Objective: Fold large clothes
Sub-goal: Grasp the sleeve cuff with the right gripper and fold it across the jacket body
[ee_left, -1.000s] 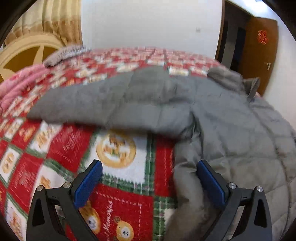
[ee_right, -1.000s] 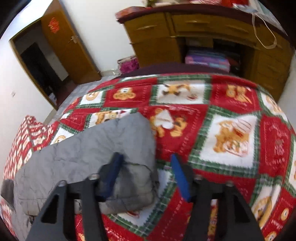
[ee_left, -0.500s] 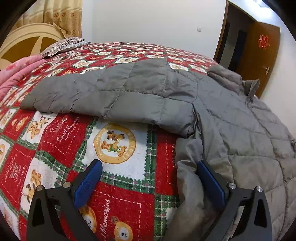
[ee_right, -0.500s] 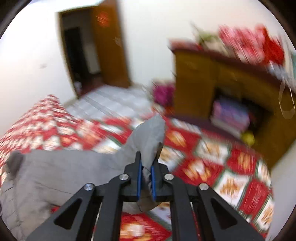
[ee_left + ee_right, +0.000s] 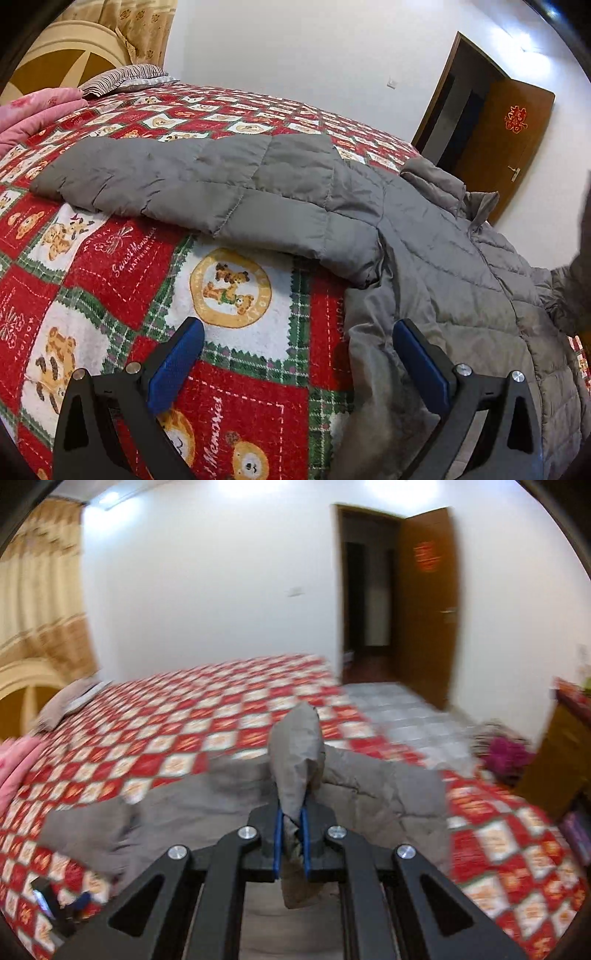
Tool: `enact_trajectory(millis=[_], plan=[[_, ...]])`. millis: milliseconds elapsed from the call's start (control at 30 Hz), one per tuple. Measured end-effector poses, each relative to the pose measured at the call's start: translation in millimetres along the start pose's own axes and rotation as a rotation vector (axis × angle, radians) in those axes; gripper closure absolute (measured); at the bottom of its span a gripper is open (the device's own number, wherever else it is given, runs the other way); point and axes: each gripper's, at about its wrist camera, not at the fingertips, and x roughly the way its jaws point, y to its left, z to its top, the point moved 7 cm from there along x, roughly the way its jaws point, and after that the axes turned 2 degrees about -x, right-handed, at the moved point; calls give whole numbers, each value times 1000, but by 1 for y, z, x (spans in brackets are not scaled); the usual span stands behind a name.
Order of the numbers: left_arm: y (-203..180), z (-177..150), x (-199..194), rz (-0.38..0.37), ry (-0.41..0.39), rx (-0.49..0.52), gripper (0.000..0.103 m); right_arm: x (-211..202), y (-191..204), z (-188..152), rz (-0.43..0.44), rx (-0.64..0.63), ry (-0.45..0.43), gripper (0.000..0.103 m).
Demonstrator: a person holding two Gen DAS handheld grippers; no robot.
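- A grey quilted padded jacket (image 5: 424,236) is laid flat on a bed covered by a red, green and white checked blanket with teddy-bear prints (image 5: 122,280).
- One sleeve of the jacket (image 5: 192,188) is stretched out sideways across the blanket, toward the pillow end of the bed.
- The left gripper (image 5: 295,354) is held above the bed with its blue-padded fingers (image 5: 177,358) spread wide; nothing is gripped between them. The side edge of the jacket body is seen between the pads, with the right-hand pad just beside the fabric.
- The right gripper (image 5: 291,843) is closed tightly on a fold of the grey jacket fabric (image 5: 295,753), which is pinched between the blue pads and stands up ahead of them in a rounded hump.
- The pinched fold is lifted clear of the rest of the jacket, which remains on the blanket below.
- A brown wooden door (image 5: 424,602) is seen open beyond the bed.
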Motion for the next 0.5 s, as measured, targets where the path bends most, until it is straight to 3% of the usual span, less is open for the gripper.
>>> enact_trajectory(millis=[167,333,500], plan=[[2,0,-1,-20,-13,-10,1,57,70,-44,131,-32,98,93],[3,0,-3,-40,-26,-20,1,104,104,-87,231,-8,206,93],[5,0,-4,-51,-36,-23,1,124,138,-110,322,2,263,93]])
